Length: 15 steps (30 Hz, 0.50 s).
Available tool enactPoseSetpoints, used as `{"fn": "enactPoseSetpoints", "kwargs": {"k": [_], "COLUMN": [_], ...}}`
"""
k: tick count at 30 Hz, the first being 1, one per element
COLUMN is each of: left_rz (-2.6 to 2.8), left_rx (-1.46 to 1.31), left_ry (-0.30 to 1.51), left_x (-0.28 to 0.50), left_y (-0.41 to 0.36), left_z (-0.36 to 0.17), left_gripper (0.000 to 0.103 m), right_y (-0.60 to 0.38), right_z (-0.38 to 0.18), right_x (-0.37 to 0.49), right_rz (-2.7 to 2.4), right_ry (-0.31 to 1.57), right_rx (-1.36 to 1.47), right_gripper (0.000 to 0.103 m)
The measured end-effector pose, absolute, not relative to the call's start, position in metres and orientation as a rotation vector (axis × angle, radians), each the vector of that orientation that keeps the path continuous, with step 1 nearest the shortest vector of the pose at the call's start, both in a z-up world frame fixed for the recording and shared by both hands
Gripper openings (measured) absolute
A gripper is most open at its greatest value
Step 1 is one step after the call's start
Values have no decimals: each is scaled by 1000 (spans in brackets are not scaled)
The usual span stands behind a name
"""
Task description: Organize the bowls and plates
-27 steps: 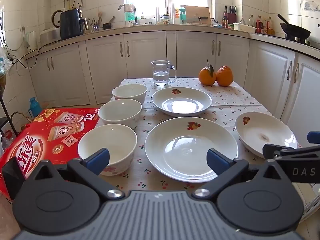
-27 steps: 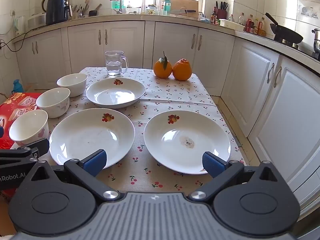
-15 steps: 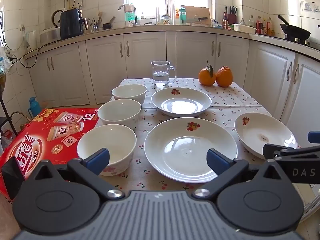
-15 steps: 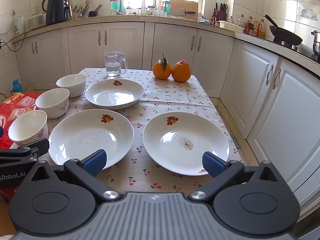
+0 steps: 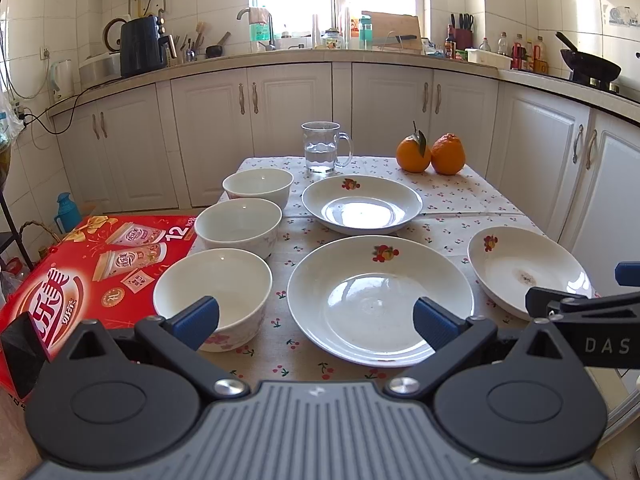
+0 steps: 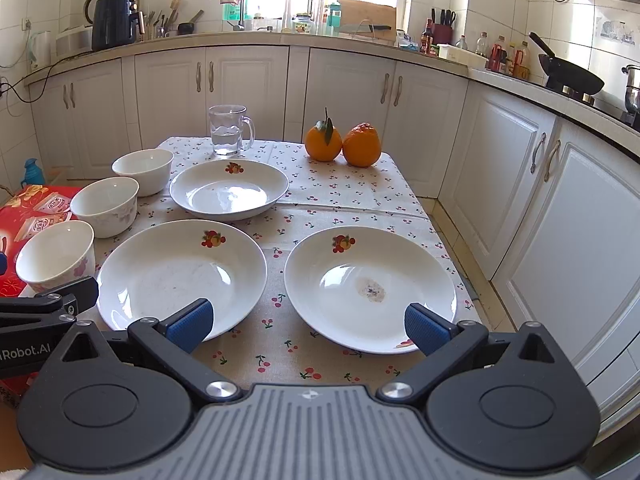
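Three white plates with fruit prints lie on the cherry-print tablecloth: a far plate (image 5: 362,209), a near middle plate (image 5: 380,298) and a right plate (image 6: 370,285). Three white bowls stand in a row at the left: far bowl (image 5: 258,188), middle bowl (image 5: 238,226), near bowl (image 5: 212,294). My left gripper (image 5: 316,320) is open and empty, above the near table edge between the near bowl and the middle plate. My right gripper (image 6: 308,322) is open and empty, between the middle plate (image 6: 180,276) and the right plate.
A glass mug of water (image 5: 322,146) and two oranges (image 5: 430,154) stand at the table's far end. A red carton (image 5: 86,272) sits left of the table. White cabinets (image 6: 560,208) run close along the right and back.
Both grippers have drifted slightly forward and down toward the table; both stay open and empty. The dishes have not moved.
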<state>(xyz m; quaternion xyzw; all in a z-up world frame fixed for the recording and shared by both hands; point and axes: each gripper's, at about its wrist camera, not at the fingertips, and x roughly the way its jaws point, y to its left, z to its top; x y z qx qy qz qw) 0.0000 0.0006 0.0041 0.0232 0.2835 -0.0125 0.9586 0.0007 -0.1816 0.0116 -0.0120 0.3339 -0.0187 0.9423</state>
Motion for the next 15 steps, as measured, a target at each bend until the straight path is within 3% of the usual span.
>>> {"fn": "enactPoseSetpoints", "kwargs": {"k": [15], "left_rz": [-25], "left_rx": [45], "left_ry": [574], "left_x": [0], "left_y": [1], "left_z": [5], "left_gripper": [102], "right_y": [-179], "right_z": [15], "right_x": [-1], "right_rz": [-43], "right_ry": [672], "right_rx": [-35], "right_gripper": [103]}}
